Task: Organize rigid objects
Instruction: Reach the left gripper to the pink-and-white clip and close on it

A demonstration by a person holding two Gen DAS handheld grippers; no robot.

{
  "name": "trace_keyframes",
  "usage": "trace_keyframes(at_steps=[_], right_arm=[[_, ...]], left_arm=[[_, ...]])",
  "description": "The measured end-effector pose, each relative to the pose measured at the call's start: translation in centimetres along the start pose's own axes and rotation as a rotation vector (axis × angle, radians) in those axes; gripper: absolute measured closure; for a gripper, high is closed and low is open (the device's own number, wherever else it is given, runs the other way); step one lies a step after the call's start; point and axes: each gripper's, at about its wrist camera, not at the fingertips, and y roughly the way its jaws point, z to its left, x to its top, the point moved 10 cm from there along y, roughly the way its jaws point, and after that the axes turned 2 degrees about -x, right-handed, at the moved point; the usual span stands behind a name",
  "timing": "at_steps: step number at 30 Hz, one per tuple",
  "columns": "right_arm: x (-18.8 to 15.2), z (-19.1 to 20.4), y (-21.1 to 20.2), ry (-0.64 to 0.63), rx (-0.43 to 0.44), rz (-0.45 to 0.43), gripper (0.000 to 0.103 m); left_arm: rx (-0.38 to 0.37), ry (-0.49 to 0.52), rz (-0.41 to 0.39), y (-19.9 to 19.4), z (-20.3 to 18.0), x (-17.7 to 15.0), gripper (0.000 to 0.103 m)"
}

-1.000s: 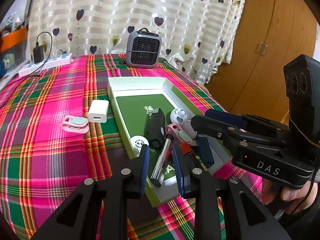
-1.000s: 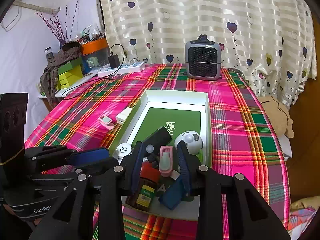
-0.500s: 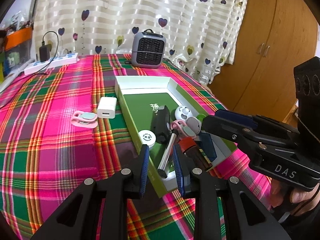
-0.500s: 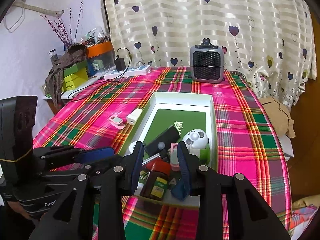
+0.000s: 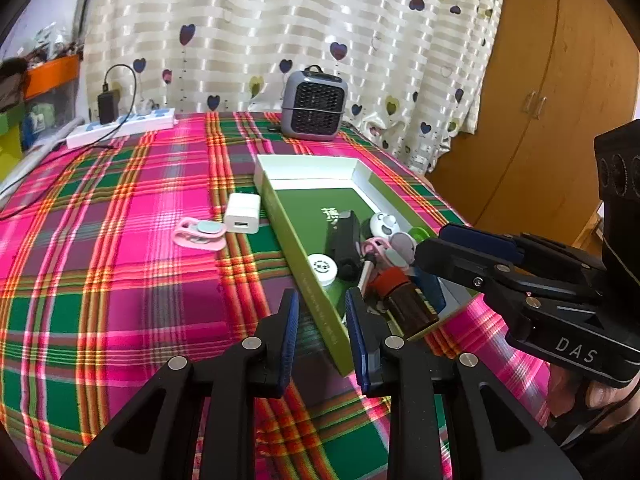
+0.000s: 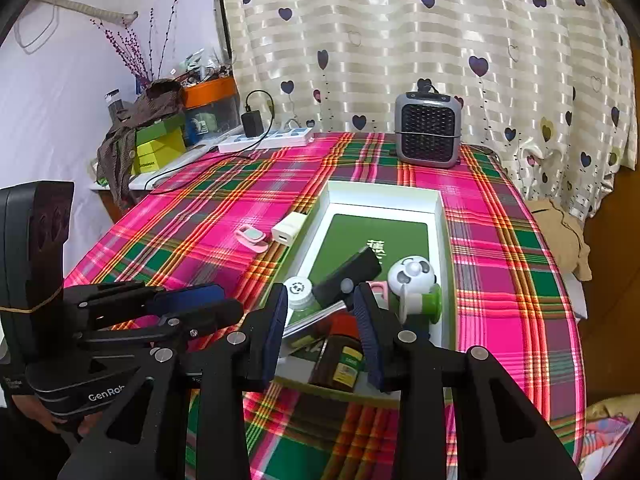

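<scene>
A green and white box lies on the plaid cloth. It holds a black bar, a white round cap, a small white fan on a green base, a brown bottle with a red cap, and a metal tube. A white charger cube and a pink clip rest on the cloth left of the box. My left gripper hovers open and empty before the box's near left corner. My right gripper hovers open and empty over the near end.
A grey heater stands at the table's far edge before the curtain. A white power strip with a plugged adapter lies at the back left. A wooden wardrobe is on the right, and cluttered boxes are on the left.
Both grippers have drawn back from the box towards the near table edge, so the box looks farther away. Their jaws have not changed and nothing is held.
</scene>
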Motion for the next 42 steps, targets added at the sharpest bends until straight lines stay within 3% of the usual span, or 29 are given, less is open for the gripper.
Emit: trace_keyframes(at_steps=[10,23,29,35,42], right_arm=[[-0.1,1.3,0.1,-0.019,0.012,0.012,0.067],[1.1,4.1,2.0,-0.07,0.05,0.031,0.067],[1.6,4.2,2.8,-0.076,0.058,0.039,0.067],[1.8,3.8,3.4,-0.069,0.067,0.046,0.067],[1.9,3.0,3.6,-0.055,0.069,0.045,0.067]], left_arm=[[0.022,-0.016,-0.005,-0.8,1.6,-0.4,0.079],[0.135,-0.031,0.015,0.5,7.2,1.5,0.079],[0.151,-0.005,0.052,2.9,9.2,3.5,0.069],[0.084,0.158,0.067,5.4,8.9,5.9,0.061],[0.005,0.38,0.108,7.0,8.5,6.0,0.056]])
